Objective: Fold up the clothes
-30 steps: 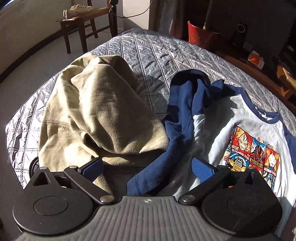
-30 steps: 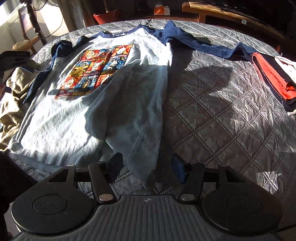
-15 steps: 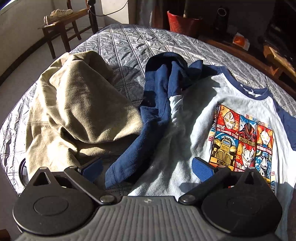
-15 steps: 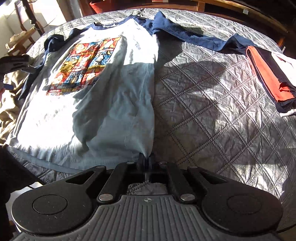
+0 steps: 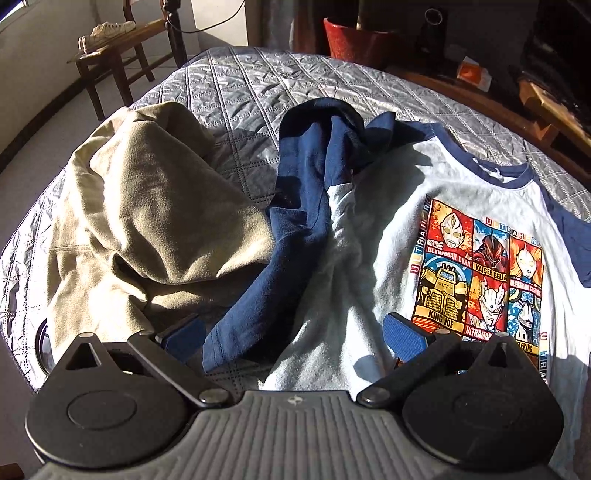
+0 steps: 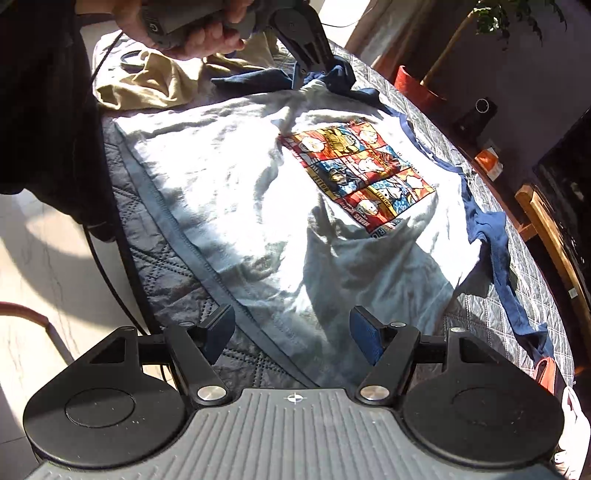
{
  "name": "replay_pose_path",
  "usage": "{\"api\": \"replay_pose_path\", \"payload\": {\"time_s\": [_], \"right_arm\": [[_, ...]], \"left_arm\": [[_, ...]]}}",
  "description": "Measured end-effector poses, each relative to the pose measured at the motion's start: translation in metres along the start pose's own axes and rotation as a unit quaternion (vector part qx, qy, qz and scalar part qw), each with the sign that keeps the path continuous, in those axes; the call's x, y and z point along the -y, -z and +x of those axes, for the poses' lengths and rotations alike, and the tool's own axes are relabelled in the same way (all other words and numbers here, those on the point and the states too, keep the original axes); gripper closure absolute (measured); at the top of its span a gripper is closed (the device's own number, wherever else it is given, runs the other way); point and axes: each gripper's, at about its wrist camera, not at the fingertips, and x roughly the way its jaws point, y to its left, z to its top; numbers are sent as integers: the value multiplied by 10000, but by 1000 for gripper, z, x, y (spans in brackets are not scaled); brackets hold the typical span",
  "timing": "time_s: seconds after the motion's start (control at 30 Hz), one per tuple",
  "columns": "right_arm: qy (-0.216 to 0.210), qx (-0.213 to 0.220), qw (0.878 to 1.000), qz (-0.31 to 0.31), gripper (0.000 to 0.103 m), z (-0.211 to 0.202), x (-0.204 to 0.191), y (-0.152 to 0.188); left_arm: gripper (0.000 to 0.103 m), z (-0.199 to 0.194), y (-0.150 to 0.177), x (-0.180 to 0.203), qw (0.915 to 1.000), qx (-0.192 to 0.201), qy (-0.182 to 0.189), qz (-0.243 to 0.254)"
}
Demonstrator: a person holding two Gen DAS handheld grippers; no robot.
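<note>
Raglan T-shirt [image 6: 236,192], pale grey body with navy sleeves and a colour comic-panel print [image 5: 480,273], lies face up on the quilted grey bedspread [image 5: 236,85]; body spread but wrinkled, hem toward lower left of the right wrist view. One navy sleeve [image 5: 295,229] is bunched and twisted, centre of the left wrist view, its cuff end lying on the quilt near the lower centre. Other navy sleeve [image 6: 495,251] trails along the right edge of the right wrist view.

Left gripper [image 5: 295,334]: jaws wide, nothing between the blue pads [image 5: 404,334]; the sleeve cuff and the shirt's side lie below the gap. Contact cannot be told. Seen also at top of the right wrist view, held in the person's hand [image 6: 192,26].

Right gripper [image 6: 291,334]: jaws wide, nothing held, over the shirt hem at lower centre.

Tan garment [image 5: 147,221] in a loose heap, left half of the left wrist view, just beside the bunched sleeve. Orange and dark folded item [image 6: 546,373] at right edge. Wooden chair [image 5: 122,55] with pale sneakers [image 5: 107,31] upper left. Red pot [image 5: 354,40] at top centre beyond the bed.
</note>
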Motion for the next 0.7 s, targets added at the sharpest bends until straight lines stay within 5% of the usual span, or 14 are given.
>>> {"api": "replay_pose_path", "payload": {"time_s": [0.2,0.3,0.5,0.7], "right_arm": [[-148,90,9998,125,48,28,-19,-15],[-359,8,9992,170,100,31,-20,-18],[-985,51,9913,872,99,30,-26,-30],[-932,601,9874,1126,75,-1,-13,-42]], "left_arm": [[1,2,-4,-12,9998,-30,-11,-193],[1,0,-5,-12,9999,-3,12,-166],[1,0,-5,-14,9998,-4,36,-193],[1,-4,-11,-25,9995,86,-60,-301]]}}
